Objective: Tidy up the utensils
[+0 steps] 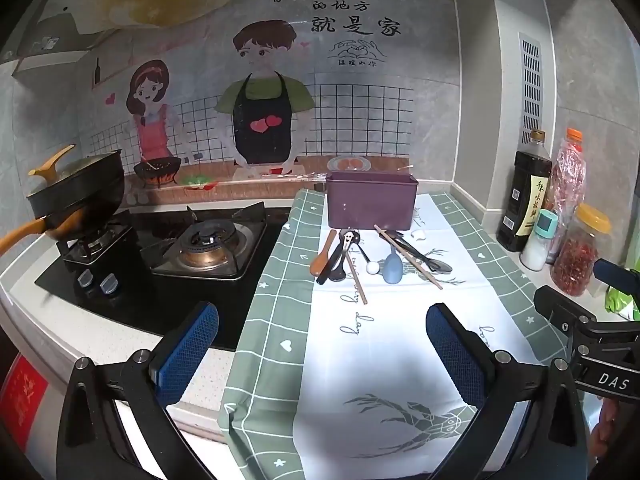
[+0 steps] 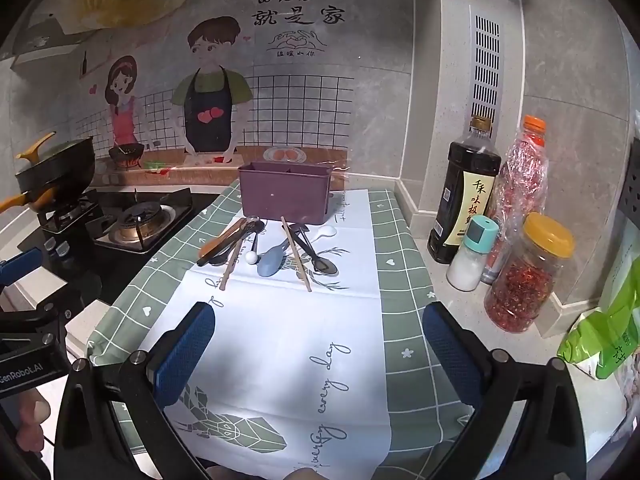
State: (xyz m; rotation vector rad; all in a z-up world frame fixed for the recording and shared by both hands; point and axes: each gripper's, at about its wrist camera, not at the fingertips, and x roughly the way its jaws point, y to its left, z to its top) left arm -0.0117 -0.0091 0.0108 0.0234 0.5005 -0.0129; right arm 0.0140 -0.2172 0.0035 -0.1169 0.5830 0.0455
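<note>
- Both tools are empty. The left hand-held gripper (image 1: 322,344) has its jaws spread wide, and so does the right hand-held gripper (image 2: 318,344); nothing lies between either pair of pads.
- The utensils (image 1: 372,256) lie in a loose cluster on the white centre strip of the tablecloth (image 1: 280,300) that covers the desk, towards its far edge. The purple holder box (image 1: 371,200) stands just behind them, against the back wall.
- The governing relation: the cluster lies straight ahead of and beyond both grippers, well apart from the fingertips. A forward, downward reach is judged necessary.
- Long axes: the two wooden chopsticks (image 2: 296,254) and most spoon handles run roughly near-to-far, slightly fanned. The blue spoon (image 2: 270,264) has its bowl towards the near edge.
- Nearness: the orange-handled spoon (image 1: 323,258) and dark spoons lie on the cluster's stove side, favouring the left tool; the black ladle-shaped spoon (image 2: 320,258) lies on the bottle side, favouring the right.
- Several handles cross or overlap, so a single-item pinch is judged to need care.
</note>
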